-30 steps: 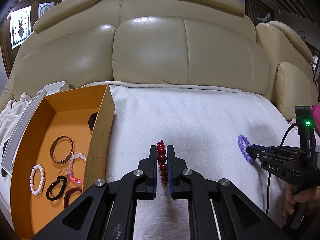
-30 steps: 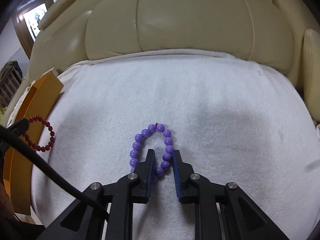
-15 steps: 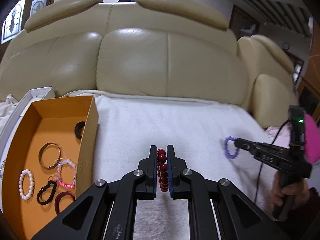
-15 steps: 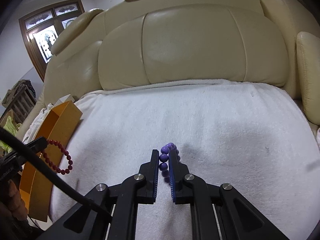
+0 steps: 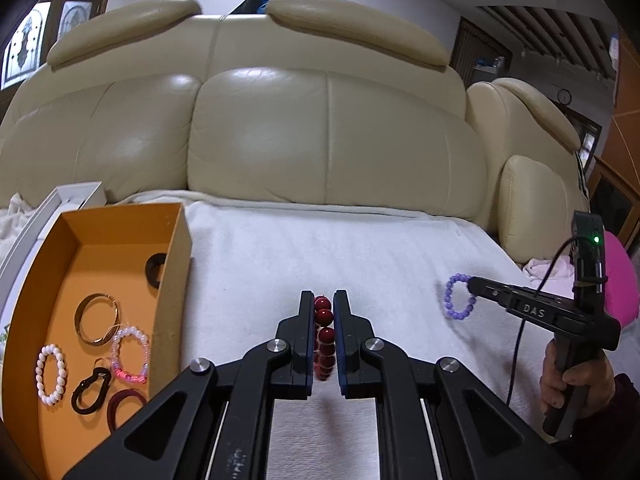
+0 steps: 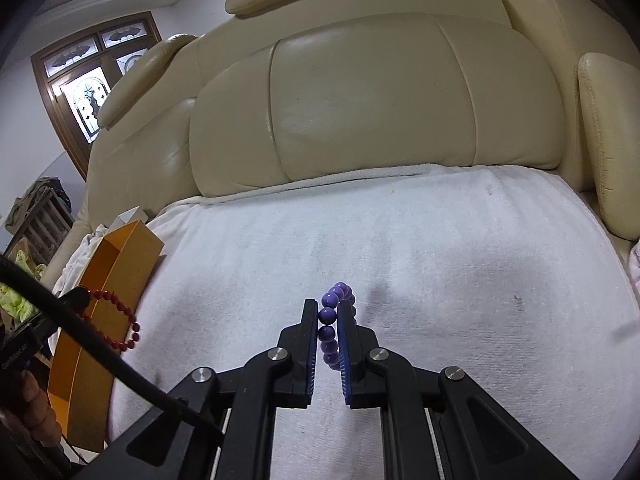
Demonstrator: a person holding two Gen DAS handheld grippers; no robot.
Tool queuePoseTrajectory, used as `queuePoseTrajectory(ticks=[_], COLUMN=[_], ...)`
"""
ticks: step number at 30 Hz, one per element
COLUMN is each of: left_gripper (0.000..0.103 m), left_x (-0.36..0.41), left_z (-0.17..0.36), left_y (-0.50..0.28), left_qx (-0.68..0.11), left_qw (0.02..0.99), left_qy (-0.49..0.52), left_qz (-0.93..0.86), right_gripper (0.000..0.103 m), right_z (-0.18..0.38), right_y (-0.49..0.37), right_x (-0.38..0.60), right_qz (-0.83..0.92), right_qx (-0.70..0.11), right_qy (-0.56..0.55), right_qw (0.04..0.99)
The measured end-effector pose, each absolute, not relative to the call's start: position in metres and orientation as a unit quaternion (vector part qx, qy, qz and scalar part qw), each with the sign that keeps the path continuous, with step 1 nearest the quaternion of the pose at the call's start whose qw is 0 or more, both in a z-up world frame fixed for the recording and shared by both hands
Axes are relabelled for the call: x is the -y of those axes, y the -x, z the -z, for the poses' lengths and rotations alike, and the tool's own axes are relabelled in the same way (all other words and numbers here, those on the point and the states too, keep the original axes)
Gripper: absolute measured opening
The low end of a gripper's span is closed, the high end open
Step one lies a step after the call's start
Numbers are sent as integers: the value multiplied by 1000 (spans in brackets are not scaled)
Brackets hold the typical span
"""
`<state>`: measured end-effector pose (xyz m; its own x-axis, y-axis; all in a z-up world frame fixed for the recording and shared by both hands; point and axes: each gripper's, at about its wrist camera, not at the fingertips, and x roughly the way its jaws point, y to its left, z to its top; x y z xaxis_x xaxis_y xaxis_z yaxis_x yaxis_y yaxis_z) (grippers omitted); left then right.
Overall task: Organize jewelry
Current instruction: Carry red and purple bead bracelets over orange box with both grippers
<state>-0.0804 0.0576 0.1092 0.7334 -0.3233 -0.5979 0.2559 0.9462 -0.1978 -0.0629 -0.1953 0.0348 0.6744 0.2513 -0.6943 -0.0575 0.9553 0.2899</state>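
My left gripper [image 5: 323,300] is shut on a dark red bead bracelet [image 5: 323,334] and holds it above the white towel [image 5: 320,256]; the bracelet also shows hanging in the right wrist view [image 6: 120,326]. My right gripper [image 6: 325,308] is shut on a purple bead bracelet [image 6: 329,322], lifted off the towel; it shows in the left wrist view [image 5: 458,296] at the right. An orange box [image 5: 172,280] stands at the left and holds several bracelets and rings, among them a white bead bracelet [image 5: 50,372] and a gold bangle [image 5: 96,318].
A cream leather sofa back [image 5: 320,132] rises behind the towel. A white box lid [image 5: 44,216] lies behind the orange box. A pink object [image 5: 620,280] sits at the far right. A dark spot marks the towel [image 6: 518,300].
Both grippers have risen with their bracelets. The right gripper closed on the purple bracelet and lifted it off the towel. The orange box now sits lower and farther left.
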Motion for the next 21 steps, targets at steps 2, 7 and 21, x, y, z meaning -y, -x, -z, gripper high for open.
queuePoseTrajectory(ticks=[2, 7, 21], left_gripper=[9, 9, 9], left_x=[-54, -50, -87], left_z=[-110, -116, -129], left_y=[82, 93, 113], left_qx=[-328, -315, -296], left_qw=[932, 940, 951], left_qy=[43, 31, 39], left_qz=[151, 132, 85], right_gripper=[11, 11, 11], right_z=[-37, -44, -59], right_y=[64, 68, 89], right_x=[192, 174, 121], right_qz=[-90, -102, -143], right_qx=[-390, -376, -341], right_qy=[-124, -120, -115], right_qw=[908, 913, 922])
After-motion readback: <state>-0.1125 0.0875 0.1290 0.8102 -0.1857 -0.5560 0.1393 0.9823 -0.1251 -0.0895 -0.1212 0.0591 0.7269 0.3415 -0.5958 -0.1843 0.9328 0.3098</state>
